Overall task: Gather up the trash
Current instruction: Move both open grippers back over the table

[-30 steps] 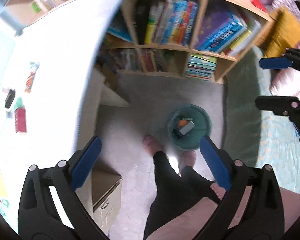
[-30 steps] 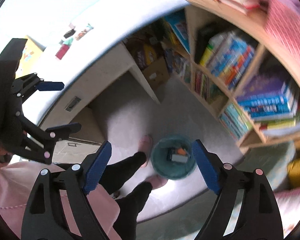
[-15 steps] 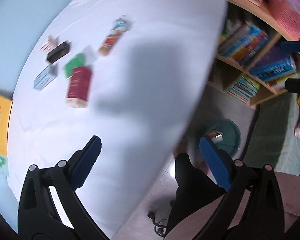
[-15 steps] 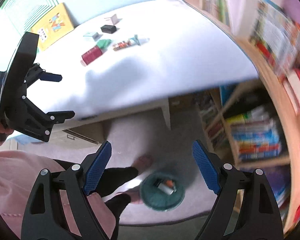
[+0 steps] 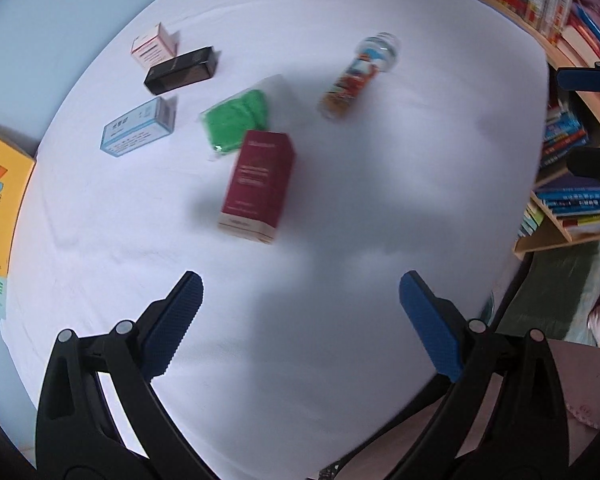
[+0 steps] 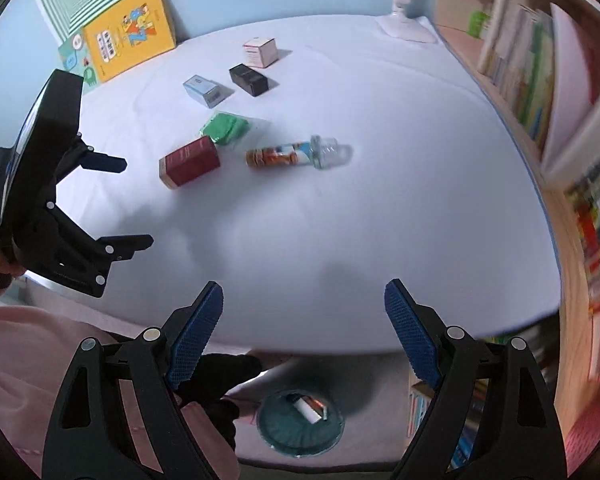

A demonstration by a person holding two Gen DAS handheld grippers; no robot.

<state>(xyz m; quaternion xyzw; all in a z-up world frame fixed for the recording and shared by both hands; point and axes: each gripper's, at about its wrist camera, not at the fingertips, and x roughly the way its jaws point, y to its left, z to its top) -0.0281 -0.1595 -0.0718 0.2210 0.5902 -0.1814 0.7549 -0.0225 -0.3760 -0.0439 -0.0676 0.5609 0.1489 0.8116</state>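
Note:
Several pieces of trash lie on the white table: a dark red box, a green packet, a clear bottle with a colourful label, a light blue box, a black box and a pink-white box. My left gripper is open and empty, above the table's near part; it also shows in the right wrist view. My right gripper is open and empty over the table's near edge. The teal bin holds trash on the floor below.
Bookshelves line the right side. A yellow book and a green striped one lean on the blue wall. A white lamp base stands at the far corner. My legs and pink top are by the bin.
Both grippers have swung up from over the bin on the floor to above the table. The trash on the table has come into close view. Both stay open.

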